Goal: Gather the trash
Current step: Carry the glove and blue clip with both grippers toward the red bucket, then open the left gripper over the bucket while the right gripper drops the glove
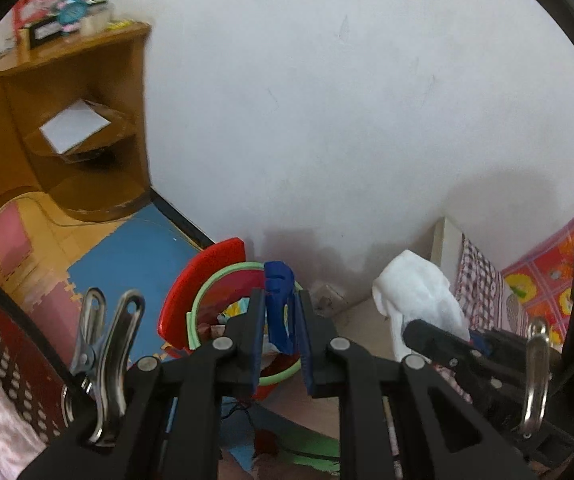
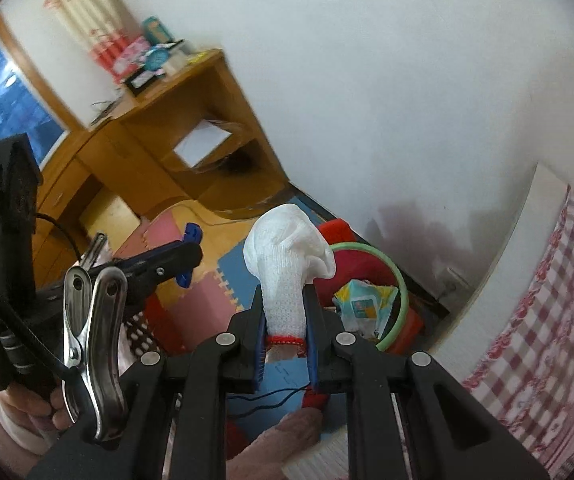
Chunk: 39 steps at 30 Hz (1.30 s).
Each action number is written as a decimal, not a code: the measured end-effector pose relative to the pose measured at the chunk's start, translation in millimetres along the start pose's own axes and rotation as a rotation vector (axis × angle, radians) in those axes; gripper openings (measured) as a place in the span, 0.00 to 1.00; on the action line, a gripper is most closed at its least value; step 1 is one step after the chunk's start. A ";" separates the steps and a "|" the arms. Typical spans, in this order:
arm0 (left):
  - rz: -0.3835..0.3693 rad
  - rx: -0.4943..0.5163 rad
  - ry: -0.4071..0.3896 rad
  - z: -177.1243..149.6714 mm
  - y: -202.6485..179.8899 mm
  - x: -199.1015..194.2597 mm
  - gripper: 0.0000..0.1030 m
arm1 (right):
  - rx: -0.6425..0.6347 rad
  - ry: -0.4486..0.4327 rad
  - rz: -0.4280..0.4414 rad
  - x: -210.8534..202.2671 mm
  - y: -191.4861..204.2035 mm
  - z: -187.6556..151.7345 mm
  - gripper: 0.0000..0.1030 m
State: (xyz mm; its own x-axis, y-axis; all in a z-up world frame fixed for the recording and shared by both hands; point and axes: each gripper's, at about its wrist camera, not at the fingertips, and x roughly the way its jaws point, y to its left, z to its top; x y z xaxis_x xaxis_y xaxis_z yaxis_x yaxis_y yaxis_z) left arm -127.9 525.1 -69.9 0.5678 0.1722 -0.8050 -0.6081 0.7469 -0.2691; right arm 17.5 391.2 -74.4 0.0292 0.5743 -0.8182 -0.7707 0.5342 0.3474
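Right claw [image 2: 283, 308] clamps knitted white glove [image 2: 287, 256] | round green-rimmed bin [image 2: 401, 280]

red bin [image 2: 367, 268] with a pale green rim; white glove [image 2: 287, 256] (red-edged cuff) above it; blue clip [image 1: 281, 308] over it; blue, pink and yellow mats [image 1: 127, 248] left of it; red-checked cloth [image 2: 547, 300] to its right.

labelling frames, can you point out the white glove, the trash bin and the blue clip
white glove [image 2: 287, 256], right wrist view, knit body above the fingers
trash bin [image 2: 401, 276], right wrist view, green rim
blue clip [image 1: 279, 300], left wrist view, upper half
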 end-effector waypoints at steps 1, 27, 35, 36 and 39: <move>-0.017 0.015 0.021 4.1 5.3 10.4 0.15 | 0.015 0.009 -0.014 7.2 0.6 2.2 0.16; -0.100 0.213 0.406 -24.3 54.5 262.2 0.15 | 0.336 0.151 -0.276 135.3 -21.7 -12.1 0.16; -0.124 0.203 0.446 -24.7 60.3 287.9 0.18 | 0.367 0.177 -0.294 148.1 -27.7 -12.6 0.16; -0.120 0.204 0.445 -23.3 60.5 287.9 0.27 | 0.372 0.182 -0.295 151.3 -27.0 -10.4 0.16; -0.112 0.197 0.447 -19.6 62.6 288.9 0.35 | 0.395 0.198 -0.298 156.6 -31.6 -10.5 0.16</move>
State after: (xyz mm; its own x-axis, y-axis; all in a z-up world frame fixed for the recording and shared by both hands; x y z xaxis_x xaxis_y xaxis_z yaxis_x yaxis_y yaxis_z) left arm -12.8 609.1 -329.7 0.3038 -0.1761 -0.9363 -0.4158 0.8597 -0.2966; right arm 39.7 457.8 -218.3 0.0606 0.2540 -0.9653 -0.4475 0.8713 0.2012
